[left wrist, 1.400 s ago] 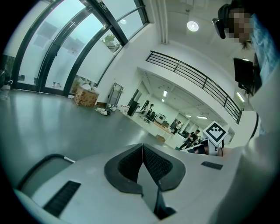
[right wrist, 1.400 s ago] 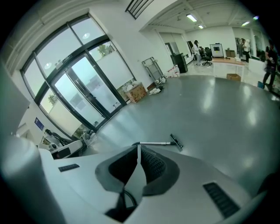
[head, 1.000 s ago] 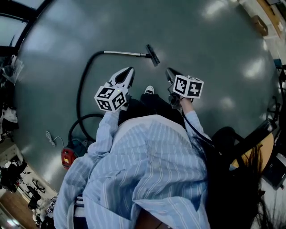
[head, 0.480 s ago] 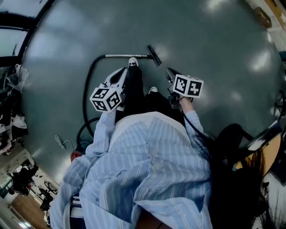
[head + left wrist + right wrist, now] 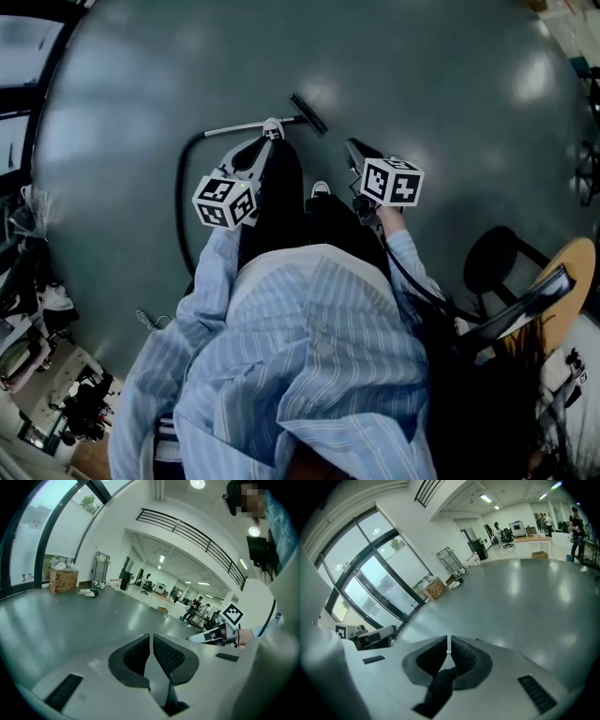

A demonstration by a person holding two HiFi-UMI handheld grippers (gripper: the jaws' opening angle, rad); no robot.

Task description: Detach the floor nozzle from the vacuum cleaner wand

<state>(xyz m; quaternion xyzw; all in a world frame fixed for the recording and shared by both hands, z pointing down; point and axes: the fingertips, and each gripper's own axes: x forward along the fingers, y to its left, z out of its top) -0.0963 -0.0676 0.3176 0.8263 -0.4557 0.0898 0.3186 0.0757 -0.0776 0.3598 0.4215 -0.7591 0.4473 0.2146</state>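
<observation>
The silver vacuum wand (image 5: 234,127) lies on the grey floor with the black floor nozzle (image 5: 307,112) on its right end. A black hose (image 5: 181,211) curves back from its left end. My left gripper (image 5: 263,146) hangs just short of the wand, shut and empty, beside the person's forward shoe (image 5: 273,127). My right gripper (image 5: 352,147) is to the right of the nozzle and nearer me, also shut with nothing in it. Both gripper views look out across the hall and show pads together on the left gripper (image 5: 151,638) and the right gripper (image 5: 448,645); neither shows the wand.
A black chair (image 5: 511,281) and a round wooden seat (image 5: 574,267) stand at the right. Clutter lines the lower left edge (image 5: 37,375). A cardboard box (image 5: 63,579) sits by the glass wall, and people stand at far desks (image 5: 194,609).
The person has stepped toward the wand, one shoe now right beside it. Both grippers have come forward and lower, the left one closer to the wand. Both stay shut.
</observation>
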